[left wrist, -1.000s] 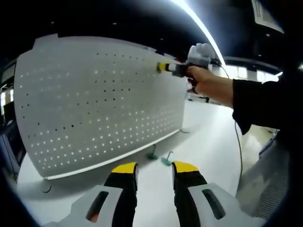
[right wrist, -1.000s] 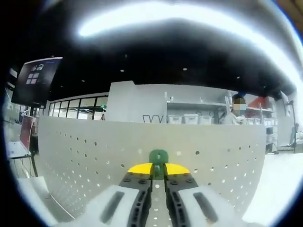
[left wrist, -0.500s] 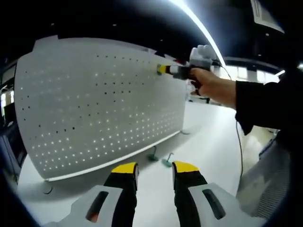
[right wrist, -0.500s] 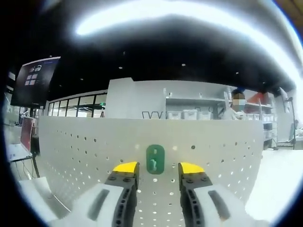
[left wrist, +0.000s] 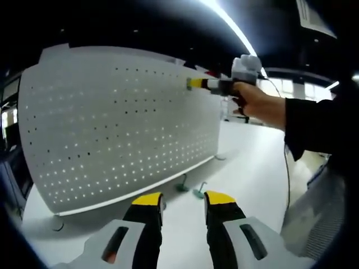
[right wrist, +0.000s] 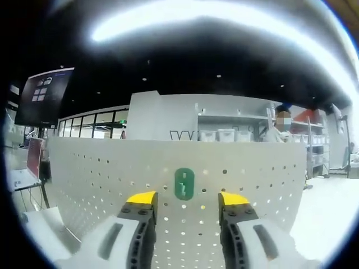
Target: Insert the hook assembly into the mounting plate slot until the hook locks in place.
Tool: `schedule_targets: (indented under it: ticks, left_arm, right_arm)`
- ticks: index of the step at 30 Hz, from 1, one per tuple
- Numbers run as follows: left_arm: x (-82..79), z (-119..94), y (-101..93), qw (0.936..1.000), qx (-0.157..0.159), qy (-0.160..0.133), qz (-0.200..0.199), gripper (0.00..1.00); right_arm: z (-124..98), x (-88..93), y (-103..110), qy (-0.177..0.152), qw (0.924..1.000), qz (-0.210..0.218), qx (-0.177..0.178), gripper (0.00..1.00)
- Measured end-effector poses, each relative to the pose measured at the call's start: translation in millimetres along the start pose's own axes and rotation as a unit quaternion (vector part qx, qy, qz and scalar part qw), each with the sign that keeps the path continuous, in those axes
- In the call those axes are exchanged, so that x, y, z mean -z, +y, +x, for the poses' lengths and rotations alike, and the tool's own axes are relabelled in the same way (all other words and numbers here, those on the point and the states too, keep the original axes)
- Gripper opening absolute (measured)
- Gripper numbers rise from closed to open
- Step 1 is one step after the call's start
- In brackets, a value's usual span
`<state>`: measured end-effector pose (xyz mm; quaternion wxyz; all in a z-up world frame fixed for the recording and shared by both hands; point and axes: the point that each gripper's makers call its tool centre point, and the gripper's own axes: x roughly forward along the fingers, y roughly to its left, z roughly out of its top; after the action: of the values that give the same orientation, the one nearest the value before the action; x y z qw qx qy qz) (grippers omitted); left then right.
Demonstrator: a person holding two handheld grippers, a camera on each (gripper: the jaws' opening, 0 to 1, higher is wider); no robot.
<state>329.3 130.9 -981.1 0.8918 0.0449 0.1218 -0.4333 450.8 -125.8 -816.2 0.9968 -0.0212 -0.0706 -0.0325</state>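
A white perforated mounting plate (left wrist: 112,123) stands upright on a white table (left wrist: 247,179). In the right gripper view a green hook assembly (right wrist: 184,183) sits on the plate (right wrist: 101,168), near its top edge. My right gripper (right wrist: 188,198) is open, its yellow-tipped jaws spread to either side of the hook and just short of it. In the left gripper view a hand holds that right gripper (left wrist: 192,83) at the plate's upper right. My left gripper (left wrist: 183,200) is open and low over the table with nothing in it. Two more green hooks (left wrist: 180,184) (left wrist: 197,191) lie by the plate's foot.
The person's hand and dark sleeve (left wrist: 314,123) reach in from the right. A round foot (left wrist: 54,222) props the plate at the lower left. Beyond the plate are a dark monitor (right wrist: 44,95), shelves with bins (right wrist: 224,134) and a person (right wrist: 280,133).
My right gripper has opened and let go of the green hook, which stays on the plate; the jaws have drawn back a little. The left gripper has not moved.
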Motion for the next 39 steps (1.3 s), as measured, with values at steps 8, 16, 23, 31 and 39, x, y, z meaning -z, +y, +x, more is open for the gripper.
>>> schedule_targets:
  ticks: [8,16,23,31,39]
  left_arm:
    - [1.7,-0.2,0.1,1.0,0.0,0.002,0.002,0.3]
    - [2.6,0.4,-0.6,1.0,0.0,0.003,0.006,0.3]
    - [3.0,-0.3,0.7,1.0,-0.002,0.003,0.008,0.29]
    - [4.0,-0.3,0.2,0.9999,-0.001,0.005,0.013,0.29]
    - [5.5,-1.1,-1.1,0.9998,-0.001,0.008,0.017,0.29]
  right_arm:
    - [-19.6,8.3,-2.6,0.011,0.9999,-0.007,-0.004,0.41]
    - [-39.8,25.8,-0.7,0.035,0.9993,-0.012,-0.011,0.41]
    - [-54.3,48.0,6.2,0.061,0.9977,-0.016,-0.026,0.41]
    - [-70.1,64.3,15.6,0.082,0.9957,-0.017,-0.039,0.41]
    - [-86.9,85.1,21.1,0.107,0.9928,-0.016,-0.051,0.4]
